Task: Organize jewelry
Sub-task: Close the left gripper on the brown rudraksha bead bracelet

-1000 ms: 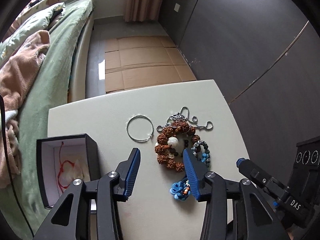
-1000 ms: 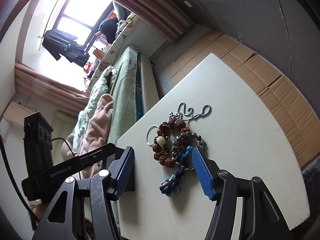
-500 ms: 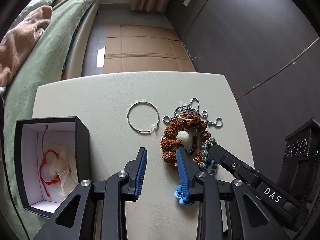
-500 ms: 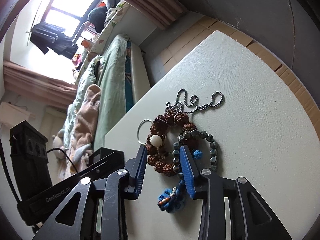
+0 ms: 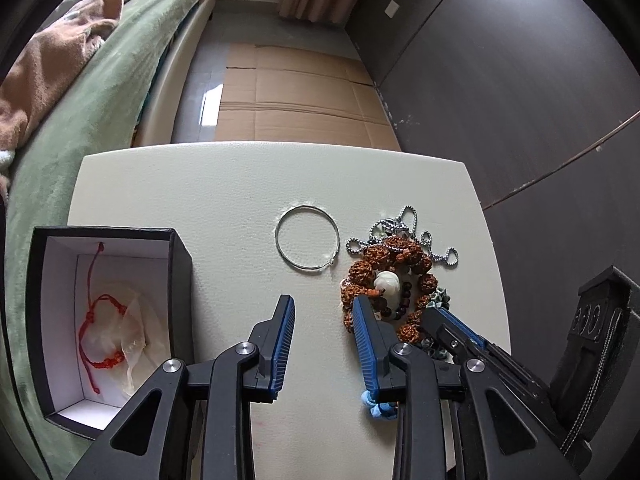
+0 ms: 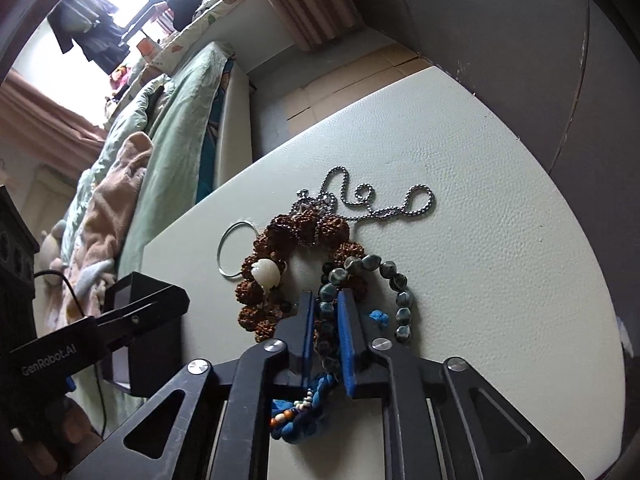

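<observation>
where it sits open, black box [image 5: 182, 256] holds red cord bracelet [image 5: 102, 332].

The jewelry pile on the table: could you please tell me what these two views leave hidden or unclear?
- Blue-grey bead bracelet: right wrist view, its near side lies between the closing right gripper fingers; contact unclear.
- Blue knotted cord: both views, mostly hidden under the fingers.
- Black box: left wrist view, its near corner cut off by the left gripper.
</observation>
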`<action>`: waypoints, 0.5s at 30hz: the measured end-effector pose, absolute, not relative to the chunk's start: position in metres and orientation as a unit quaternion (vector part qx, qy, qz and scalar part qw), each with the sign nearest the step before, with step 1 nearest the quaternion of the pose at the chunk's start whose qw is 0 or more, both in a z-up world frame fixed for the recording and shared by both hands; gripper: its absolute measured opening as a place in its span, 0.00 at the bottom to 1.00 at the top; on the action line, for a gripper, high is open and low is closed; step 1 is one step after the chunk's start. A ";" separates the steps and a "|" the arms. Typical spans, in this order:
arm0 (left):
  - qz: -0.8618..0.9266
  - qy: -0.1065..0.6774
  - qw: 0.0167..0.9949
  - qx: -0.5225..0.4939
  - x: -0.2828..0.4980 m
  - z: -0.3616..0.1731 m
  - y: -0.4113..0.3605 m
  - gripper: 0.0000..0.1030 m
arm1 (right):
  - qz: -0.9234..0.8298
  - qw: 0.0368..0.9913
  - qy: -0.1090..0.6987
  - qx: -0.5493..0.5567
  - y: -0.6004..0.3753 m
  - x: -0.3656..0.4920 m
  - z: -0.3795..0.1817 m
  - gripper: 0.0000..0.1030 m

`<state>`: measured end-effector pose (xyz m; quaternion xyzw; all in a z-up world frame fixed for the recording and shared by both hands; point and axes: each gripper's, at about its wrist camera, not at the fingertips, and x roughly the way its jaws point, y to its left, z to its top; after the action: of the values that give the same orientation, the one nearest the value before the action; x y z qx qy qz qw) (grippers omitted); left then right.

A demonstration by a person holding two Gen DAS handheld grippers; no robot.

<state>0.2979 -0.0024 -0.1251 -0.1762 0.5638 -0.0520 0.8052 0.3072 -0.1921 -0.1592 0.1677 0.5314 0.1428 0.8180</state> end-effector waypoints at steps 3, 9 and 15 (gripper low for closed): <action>-0.060 0.566 0.803 -0.177 0.299 -0.126 -0.008 0.31 | 0.143 0.815 0.530 0.184 -0.200 0.305 -0.160 0.10; -0.073 0.575 0.798 -0.168 0.303 -0.135 -0.025 0.31 | 0.162 0.817 0.485 0.266 -0.234 0.297 -0.145 0.10; -0.080 0.591 0.785 -0.167 0.306 -0.149 -0.035 0.31 | 0.175 0.820 0.451 0.304 -0.253 0.290 -0.131 0.10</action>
<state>0.3061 -0.0345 -0.1493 -0.1668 0.5906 -0.0796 0.7855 0.2905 -0.2534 -0.1315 0.3045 0.4513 0.1750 0.8204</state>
